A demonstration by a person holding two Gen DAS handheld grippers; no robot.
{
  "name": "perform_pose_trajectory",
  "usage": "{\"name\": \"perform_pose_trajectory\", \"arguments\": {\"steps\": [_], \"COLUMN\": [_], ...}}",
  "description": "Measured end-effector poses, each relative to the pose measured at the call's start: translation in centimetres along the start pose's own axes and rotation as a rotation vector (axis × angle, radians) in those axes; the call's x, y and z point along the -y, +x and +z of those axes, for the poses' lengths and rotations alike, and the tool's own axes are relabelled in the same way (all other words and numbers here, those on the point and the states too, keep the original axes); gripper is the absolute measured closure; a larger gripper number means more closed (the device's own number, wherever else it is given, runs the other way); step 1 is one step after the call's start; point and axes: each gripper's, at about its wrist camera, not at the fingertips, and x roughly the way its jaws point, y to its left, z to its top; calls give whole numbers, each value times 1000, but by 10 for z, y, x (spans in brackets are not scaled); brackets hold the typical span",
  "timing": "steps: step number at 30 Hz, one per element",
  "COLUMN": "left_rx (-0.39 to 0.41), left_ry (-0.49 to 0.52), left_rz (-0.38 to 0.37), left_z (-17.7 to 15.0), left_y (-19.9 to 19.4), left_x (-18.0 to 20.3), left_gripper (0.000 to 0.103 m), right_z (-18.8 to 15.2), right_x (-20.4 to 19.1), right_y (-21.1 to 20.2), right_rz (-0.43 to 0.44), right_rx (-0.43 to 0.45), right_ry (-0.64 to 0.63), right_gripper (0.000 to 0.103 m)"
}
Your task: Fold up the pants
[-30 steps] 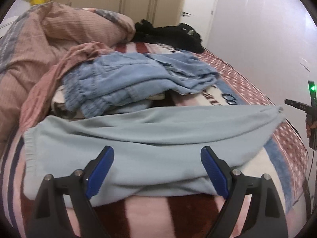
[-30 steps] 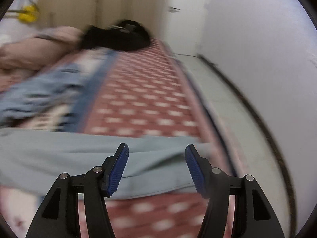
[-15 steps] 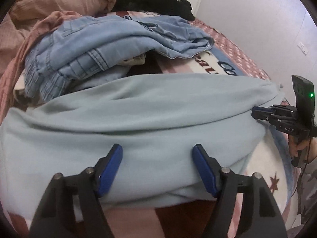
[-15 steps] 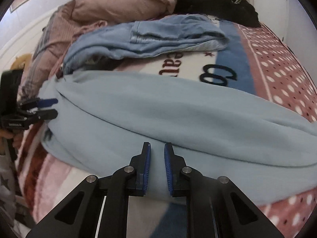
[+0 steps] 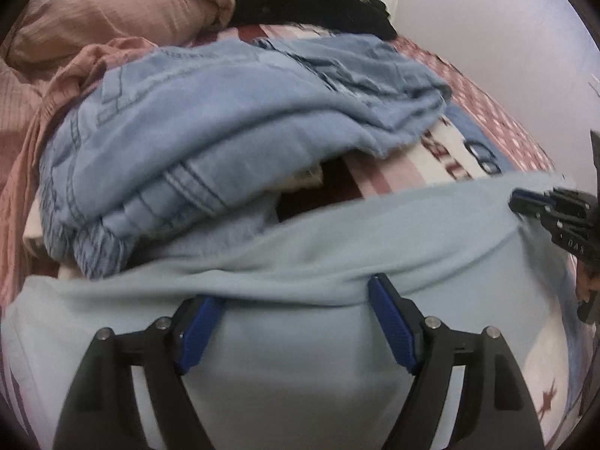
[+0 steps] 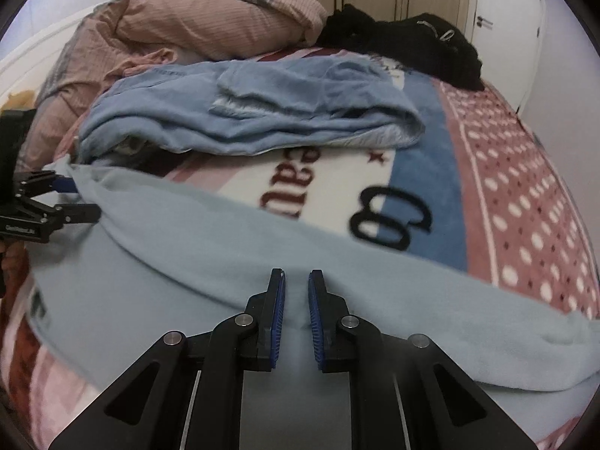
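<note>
Pale blue sweatpants [image 5: 337, 232] lie across the near part of the bed; they also show in the right wrist view [image 6: 180, 247]. My left gripper [image 5: 296, 318] is open with its blue pads pressed into a raised fold of the pants, cloth between the fingers. My right gripper [image 6: 297, 300] is shut on a fold of the pants near their front edge. The right gripper shows at the pants' right end in the left wrist view [image 5: 525, 202]. The left gripper shows at the pants' left end in the right wrist view [image 6: 67, 202].
A heap of blue denim jeans [image 5: 210, 127] lies just behind the pants. A pink quilt [image 6: 195, 26] is bunched at the back left and black clothes [image 6: 405, 45] at the back. The patterned blanket [image 6: 517, 172] covers the bed; a white wall runs along the right.
The right gripper swung in from the bed's right edge and closed on the pants. The left gripper moved forward and lower onto the pants, cloth now bunched between its fingers.
</note>
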Motion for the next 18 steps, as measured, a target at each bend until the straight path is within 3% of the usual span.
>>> {"name": "perform_pose_trajectory", "arguments": {"steps": [5, 10, 13, 16, 18], "left_rx": [46, 123, 75, 9, -13], "left_ry": [-58, 4, -5, 0, 18], "left_rz": [5, -57, -79, -96, -160], "left_z": [7, 0, 3, 1, -1], "left_y": [-4, -33, -27, -13, -11], "left_x": [-6, 5, 5, 8, 11], "left_gripper": [26, 19, 19, 19, 19], "right_z": [5, -7, -15, -16, -8], "right_x": [6, -19, -35, -43, -38], "right_y": [-4, -31, -21, 4, 12], "right_rz": [52, 177, 255, 219, 213], "right_rx": [17, 24, -53, -109, -95], "right_ry": [33, -28, -54, -77, -53], "right_gripper": [90, 90, 90, 92, 93]}}
